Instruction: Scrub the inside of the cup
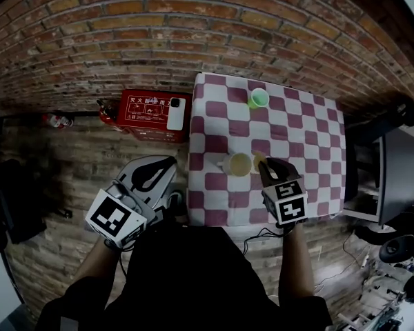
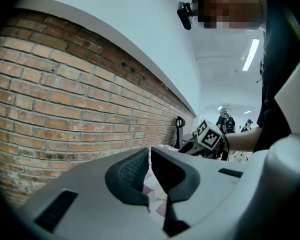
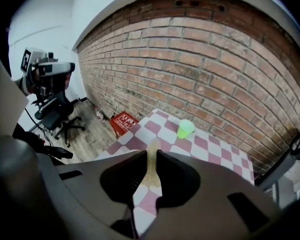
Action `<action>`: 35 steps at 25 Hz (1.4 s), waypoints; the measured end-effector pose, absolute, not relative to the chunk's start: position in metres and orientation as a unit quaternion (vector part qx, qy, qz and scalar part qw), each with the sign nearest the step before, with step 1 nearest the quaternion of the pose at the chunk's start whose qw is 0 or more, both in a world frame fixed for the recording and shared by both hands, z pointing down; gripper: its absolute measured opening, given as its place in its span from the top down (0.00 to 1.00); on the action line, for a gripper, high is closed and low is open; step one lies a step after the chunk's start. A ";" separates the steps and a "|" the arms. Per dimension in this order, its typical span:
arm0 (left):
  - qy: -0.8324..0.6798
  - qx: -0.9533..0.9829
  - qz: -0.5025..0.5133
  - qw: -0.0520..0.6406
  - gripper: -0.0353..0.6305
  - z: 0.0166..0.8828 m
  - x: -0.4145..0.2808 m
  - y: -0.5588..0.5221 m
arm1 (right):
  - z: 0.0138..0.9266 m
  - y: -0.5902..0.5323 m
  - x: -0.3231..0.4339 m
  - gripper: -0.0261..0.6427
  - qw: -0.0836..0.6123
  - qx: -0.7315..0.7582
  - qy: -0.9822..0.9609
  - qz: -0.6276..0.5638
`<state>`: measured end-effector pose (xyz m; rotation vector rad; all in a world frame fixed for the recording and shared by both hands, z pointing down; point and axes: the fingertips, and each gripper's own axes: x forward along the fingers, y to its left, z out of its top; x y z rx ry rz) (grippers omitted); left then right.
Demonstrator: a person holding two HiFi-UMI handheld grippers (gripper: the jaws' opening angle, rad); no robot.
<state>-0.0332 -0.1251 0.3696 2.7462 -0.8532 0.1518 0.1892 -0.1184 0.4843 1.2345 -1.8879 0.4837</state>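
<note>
While the right tool (image 1: pixel 268 169) is clamping a thin yellow pad (image 3: pixel 151 169), the yellow cup (image 1: pixel 237 164) is standing upright on the worktop (image 1: pixel 310 136) just left of its tip, with the shut, empty left tool (image 2: pixel 150 159) hanging farther off.

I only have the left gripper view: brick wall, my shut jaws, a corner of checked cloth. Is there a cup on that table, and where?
Observer: Yes. The head view shows a yellow cup standing mouth up on the checked table, towards its near edge.
Operator: Any other cup?
Observer: A green cup stands farther back, near the brick wall.
Operator: What is the right one doing?
Observer: The right hand-held gripper is just beside the yellow cup, shut on a thin yellowish pad, probably a sponge.
Operator: Is my left one over the table?
Observer: No. The left hand-held gripper is off the table's left edge, above the wooden floor, with nothing in it.
</note>
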 end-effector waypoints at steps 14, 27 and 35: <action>-0.328 0.931 0.066 0.143 0.91 0.377 -0.051 -0.118 | 0.546 -0.117 0.145 0.86 0.478 0.204 -0.836 0.179; -0.361 0.915 0.101 0.148 0.91 0.386 -0.076 -0.117 | 0.501 -0.108 0.140 0.86 0.358 0.132 -0.865 0.325; -0.353 0.922 0.085 0.132 0.91 0.376 -0.055 -0.115 | 0.466 -0.117 0.160 0.86 0.370 0.184 -0.881 0.232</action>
